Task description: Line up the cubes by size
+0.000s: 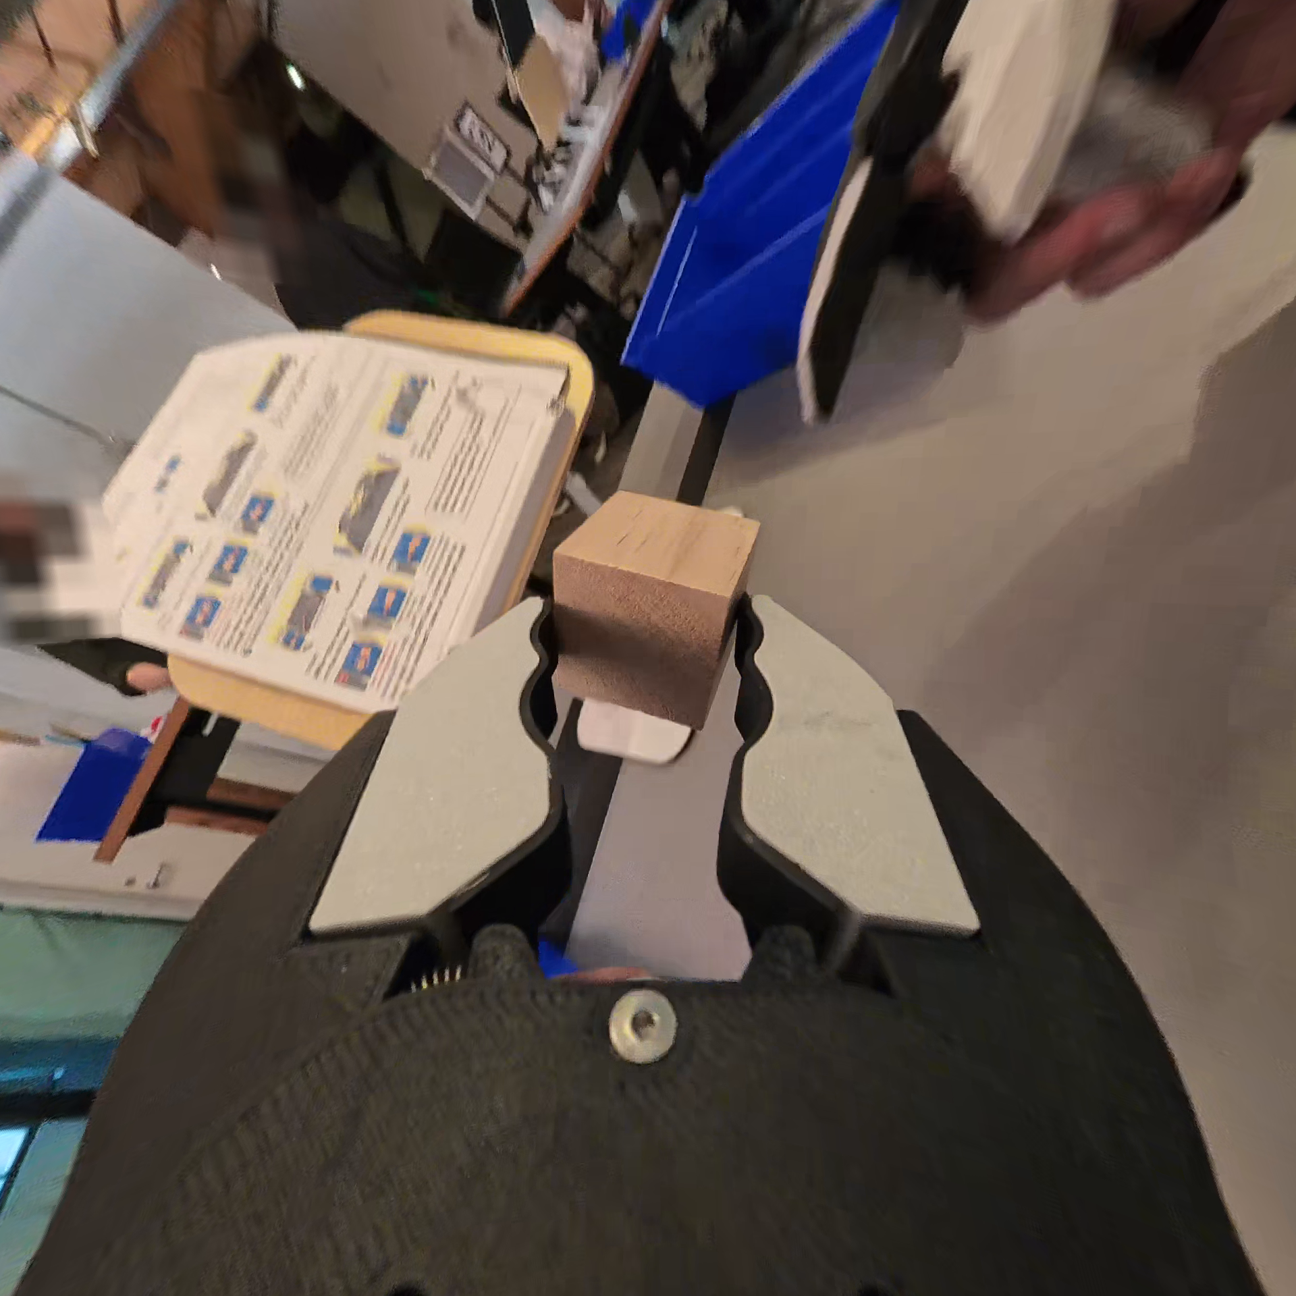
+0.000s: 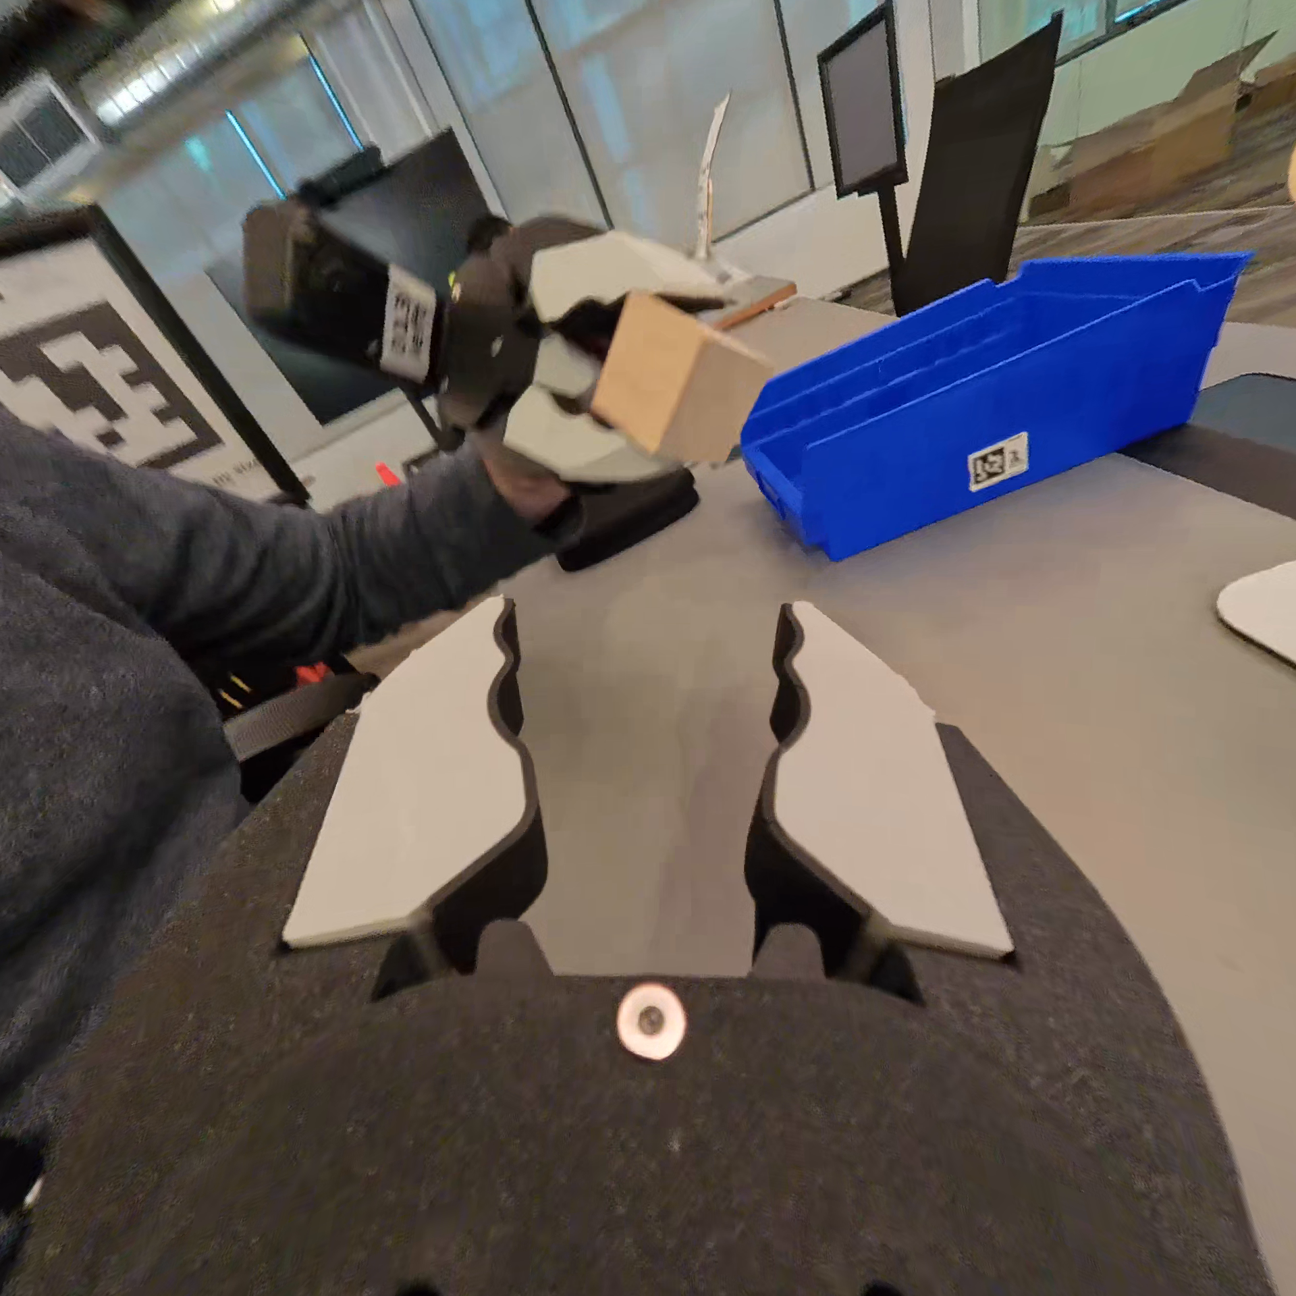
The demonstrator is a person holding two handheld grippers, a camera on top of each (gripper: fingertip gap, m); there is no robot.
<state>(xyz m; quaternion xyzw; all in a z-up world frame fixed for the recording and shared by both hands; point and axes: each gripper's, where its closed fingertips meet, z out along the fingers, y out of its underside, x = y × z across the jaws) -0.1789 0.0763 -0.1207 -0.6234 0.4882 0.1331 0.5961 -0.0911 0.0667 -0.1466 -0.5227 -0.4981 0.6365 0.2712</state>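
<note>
The left gripper [image 1: 649, 631] is clamped on a pale wooden cube [image 1: 649, 603] at the centre of its own view, both fingertips pressed against the cube's sides, the block lifted clear of the grey table [image 1: 982, 631]. In the right wrist view the same cube [image 2: 673, 379] sits in the upper middle of the frame, held in the air just left of a blue bin [image 2: 982, 421], with a person's dark grey sleeve [image 2: 280, 554] reaching in from the left edge. The right gripper [image 2: 649, 659] stands spread wide with only bare tabletop showing between its fingers. Back in the left view, a printed sheet on a tan clipboard [image 1: 336, 519] fills the middle left, the blue bin [image 1: 736, 280] lies toward the upper right, and the other gripper, blurred, is held in a hand [image 1: 1094, 231] at the top right corner. A pale rounded plate [image 2: 1262, 610] pokes in at the right edge of the right view.
</note>
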